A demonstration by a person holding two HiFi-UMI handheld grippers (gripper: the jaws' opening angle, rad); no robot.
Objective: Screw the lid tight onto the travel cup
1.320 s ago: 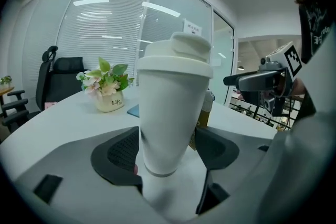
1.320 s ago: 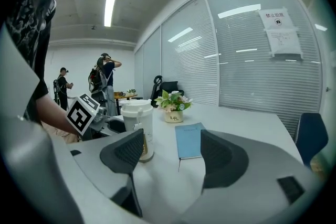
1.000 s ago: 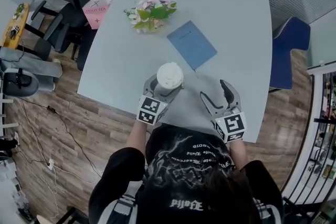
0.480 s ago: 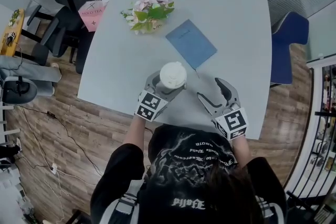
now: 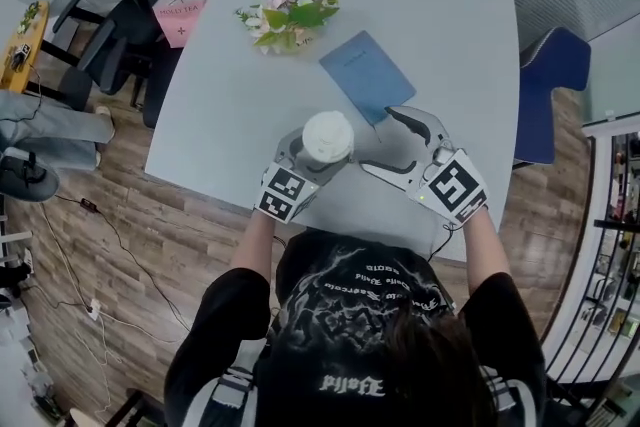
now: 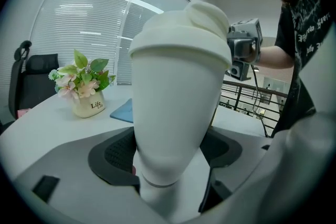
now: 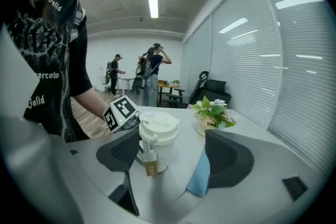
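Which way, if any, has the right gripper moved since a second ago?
Yes. The right gripper has moved forward, up to the blue notebook's near corner and nearer the cup; its jaws are opening with nothing between them.

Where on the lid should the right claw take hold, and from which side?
The lid rim, from the person's right, level. The travel cup stands upright with the left claw round its lower body, leaving the wider lid free. The right claw jaws are opening, empty.
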